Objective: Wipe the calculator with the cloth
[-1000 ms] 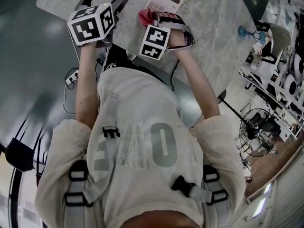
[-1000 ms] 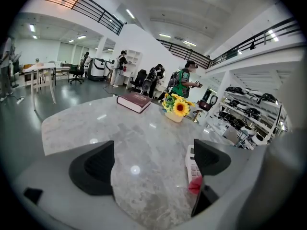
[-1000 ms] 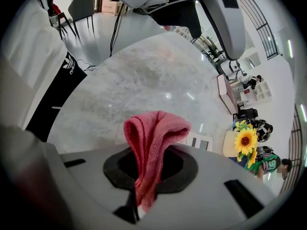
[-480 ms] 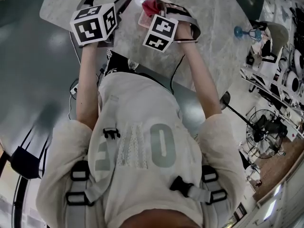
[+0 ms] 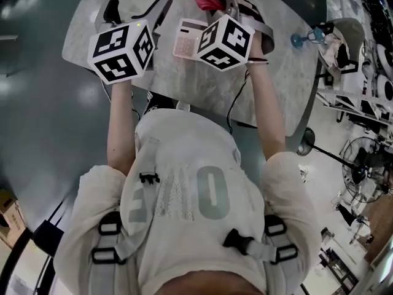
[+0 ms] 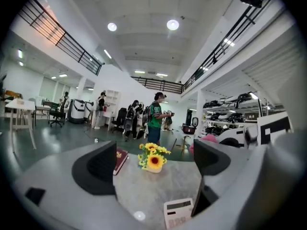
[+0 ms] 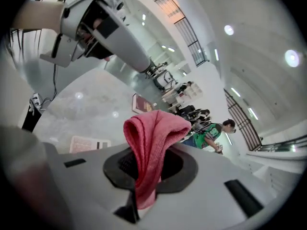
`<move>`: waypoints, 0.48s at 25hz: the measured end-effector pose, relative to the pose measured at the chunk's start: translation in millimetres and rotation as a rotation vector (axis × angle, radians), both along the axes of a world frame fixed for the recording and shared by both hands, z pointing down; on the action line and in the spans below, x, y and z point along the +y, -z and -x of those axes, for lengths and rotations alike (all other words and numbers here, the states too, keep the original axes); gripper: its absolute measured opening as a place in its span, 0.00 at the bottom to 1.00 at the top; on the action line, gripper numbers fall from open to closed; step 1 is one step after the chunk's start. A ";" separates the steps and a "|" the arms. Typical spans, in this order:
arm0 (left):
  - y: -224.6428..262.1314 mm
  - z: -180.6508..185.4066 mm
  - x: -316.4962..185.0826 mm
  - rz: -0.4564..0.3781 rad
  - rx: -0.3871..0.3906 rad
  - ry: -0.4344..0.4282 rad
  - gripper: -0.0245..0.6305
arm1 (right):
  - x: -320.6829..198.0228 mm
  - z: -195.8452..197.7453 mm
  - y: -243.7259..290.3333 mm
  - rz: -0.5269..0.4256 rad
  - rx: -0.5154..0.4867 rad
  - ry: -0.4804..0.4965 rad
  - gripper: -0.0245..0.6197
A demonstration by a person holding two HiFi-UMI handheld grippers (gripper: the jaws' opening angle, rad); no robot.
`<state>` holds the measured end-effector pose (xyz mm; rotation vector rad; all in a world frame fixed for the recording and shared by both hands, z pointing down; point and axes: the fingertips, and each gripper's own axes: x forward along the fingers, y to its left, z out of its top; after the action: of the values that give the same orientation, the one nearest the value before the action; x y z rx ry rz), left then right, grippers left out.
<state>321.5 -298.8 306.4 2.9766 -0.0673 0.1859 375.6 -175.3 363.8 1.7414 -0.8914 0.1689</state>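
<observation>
The calculator point(image 5: 186, 39) lies flat on the grey-white marbled table point(image 5: 276, 66), its display end turned away from the person. In the head view it sits between the two grippers, just beside the right one's marker cube point(image 5: 225, 42). The red-pink cloth point(image 7: 153, 133) is pinched between the closed jaws of the right gripper point(image 7: 146, 169), with a fold bulging out past them. It is held beyond the calculator and does not touch it. The left gripper point(image 6: 154, 171) hovers over the table to the calculator's left, jaws wide apart with nothing between them. Further along the tabletop stand a vase of yellow flowers point(image 6: 152, 158) and a dark red book point(image 6: 120, 159), and a small blue object point(image 5: 299, 40) sits near the right edge. The table is rounded and glossy, catching spots of light, and the floor point(image 5: 49, 121) around it is dark, smooth and reflective. The room is a tall white hall with black railings point(image 6: 62, 35) along an upper level, round ceiling lights point(image 6: 173, 25) and shelves point(image 6: 235, 102) of white equipment. A person in a green top point(image 6: 155, 116) stands among others far back, and a standing fan point(image 5: 366, 155) is off to the right. Readable writing is scarce: large pale letters point(image 5: 212, 192) cross the person's top, an "O" the only clear one, and the calculator's print is too small to read.
</observation>
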 end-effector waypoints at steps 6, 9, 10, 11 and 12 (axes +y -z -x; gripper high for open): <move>57.6 6.3 61.7 -0.105 0.137 -0.049 0.81 | 54.4 15.0 77.0 -0.338 0.083 -0.068 0.13; 72.5 23.9 85.7 -0.133 0.162 -0.075 0.81 | 75.3 38.4 97.8 -0.491 0.068 -0.084 0.13; 75.0 30.3 91.3 -0.146 0.169 -0.080 0.81 | 80.7 46.1 101.7 -0.536 0.065 -0.092 0.13; 77.6 36.2 96.0 -0.161 0.176 -0.082 0.81 | 86.2 53.0 105.3 -0.580 0.063 -0.101 0.13; 80.5 41.2 100.2 -0.178 0.184 -0.082 0.81 | 91.8 58.8 108.6 -0.623 0.062 -0.112 0.13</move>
<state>280.3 -198.6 226.0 3.1600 0.0634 -0.0904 316.8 -83.5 255.1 2.3610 -0.8531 -0.1037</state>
